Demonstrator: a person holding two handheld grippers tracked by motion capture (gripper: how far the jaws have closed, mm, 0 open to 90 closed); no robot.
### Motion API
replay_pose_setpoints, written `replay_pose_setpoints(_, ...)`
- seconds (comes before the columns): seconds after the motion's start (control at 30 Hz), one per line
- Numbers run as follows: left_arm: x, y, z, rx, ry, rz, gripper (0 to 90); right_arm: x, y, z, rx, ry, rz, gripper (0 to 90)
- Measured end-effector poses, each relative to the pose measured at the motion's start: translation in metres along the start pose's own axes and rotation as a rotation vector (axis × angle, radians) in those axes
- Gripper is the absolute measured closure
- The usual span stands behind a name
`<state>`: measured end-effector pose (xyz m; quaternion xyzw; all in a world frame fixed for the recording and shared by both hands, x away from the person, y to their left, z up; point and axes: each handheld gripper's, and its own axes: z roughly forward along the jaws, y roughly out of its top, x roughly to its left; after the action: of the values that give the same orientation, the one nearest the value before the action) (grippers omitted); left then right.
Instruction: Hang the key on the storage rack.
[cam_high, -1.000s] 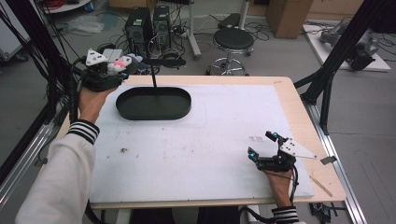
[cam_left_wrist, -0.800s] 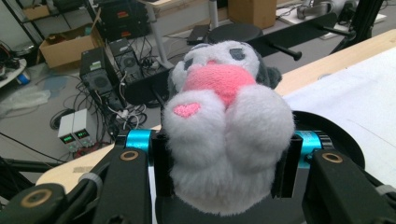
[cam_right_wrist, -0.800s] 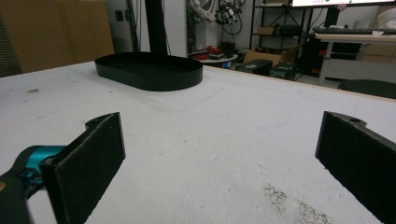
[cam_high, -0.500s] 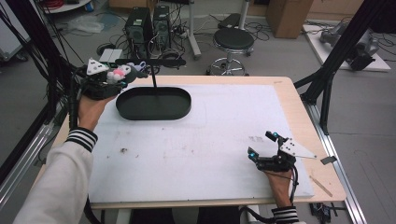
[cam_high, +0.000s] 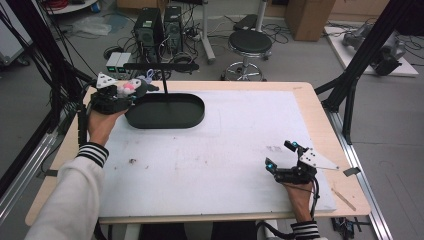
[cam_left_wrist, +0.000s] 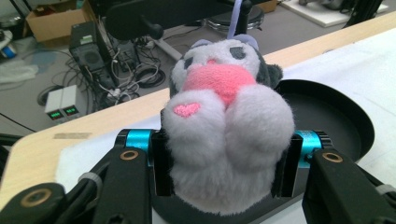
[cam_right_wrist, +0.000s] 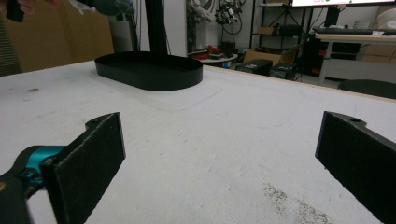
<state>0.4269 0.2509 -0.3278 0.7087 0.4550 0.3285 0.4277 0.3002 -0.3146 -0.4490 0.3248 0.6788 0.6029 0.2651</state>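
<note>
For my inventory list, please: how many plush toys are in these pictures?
1. The grey-and-pink plush toy is clamped between the fingers of the left gripper, at the left end of the black oval tray. No other toy is visible.

no readable text, labels, brands or numbers anywhere

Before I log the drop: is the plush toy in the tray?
Not yet: the left gripper holds the plush toy over the tray's edge.
</note>
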Motion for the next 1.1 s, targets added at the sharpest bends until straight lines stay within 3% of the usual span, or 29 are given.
replay_pose_setpoints(0.43,-0.006,-0.008,0.035,0.008,0.012,-0.026,54.3,0.000,0.000,0.000,0.002,0.002,-0.002,0.4)
replay_pose_setpoints(0.87,0.000,-0.015,0.042,0.020,-0.008,-0.060,52.3,0.001,0.000,0.001,0.004,0.002,-0.009,0.4)
replay_pose_setpoints(0.93,0.001,-0.017,0.041,0.010,-0.010,-0.056,49.7,0.000,0.000,0.001,0.002,-0.001,-0.020,0.4)
replay_pose_setpoints(0.97,0.001,-0.018,0.040,-0.004,-0.016,-0.047,47.8,0.001,0.000,0.001,0.006,-0.001,-0.016,0.4)
replay_pose_setpoints(1.0,0.001,-0.020,0.038,-0.025,-0.024,-0.030,40.3,0.001,0.000,0.001,0.006,-0.005,-0.016,0.4)
replay_pose_setpoints(1.03,0.001,-0.022,0.037,-0.045,-0.036,-0.023,40.3,0.001,0.000,0.001,0.006,-0.005,-0.016,0.4)
replay_pose_setpoints(1.07,0.003,-0.023,0.036,-0.053,-0.066,-0.032,27.5,0.002,0.000,0.000,0.005,-0.011,-0.017,0.5)
replay_pose_setpoints(1.1,0.005,-0.024,0.036,-0.052,-0.107,-0.051,27.5,0.002,0.000,0.000,0.005,-0.011,-0.017,0.5)
